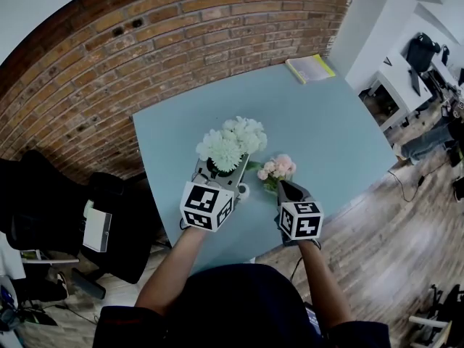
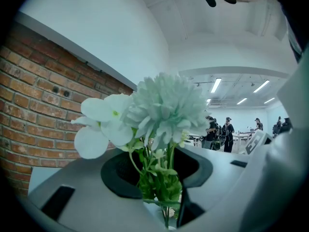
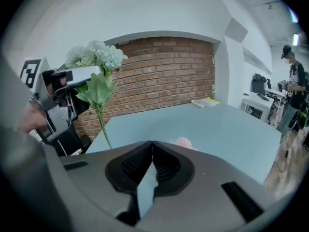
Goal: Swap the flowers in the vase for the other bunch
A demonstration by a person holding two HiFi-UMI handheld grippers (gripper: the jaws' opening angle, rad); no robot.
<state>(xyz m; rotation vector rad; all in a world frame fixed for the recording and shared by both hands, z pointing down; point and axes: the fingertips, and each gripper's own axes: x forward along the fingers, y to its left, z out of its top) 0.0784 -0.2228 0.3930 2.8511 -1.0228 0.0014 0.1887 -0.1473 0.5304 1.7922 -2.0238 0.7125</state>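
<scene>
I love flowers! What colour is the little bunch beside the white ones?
The little bunch is pink; the head view shows it best.

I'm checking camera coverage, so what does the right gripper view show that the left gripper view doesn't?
Only the right gripper view: the pink flowers peeking over the shut right gripper, and the yellow notebook at the far end of the table. Only the left gripper view: green stems pinched in the left gripper, close up. Both: the white flowers and the brick wall.
</scene>
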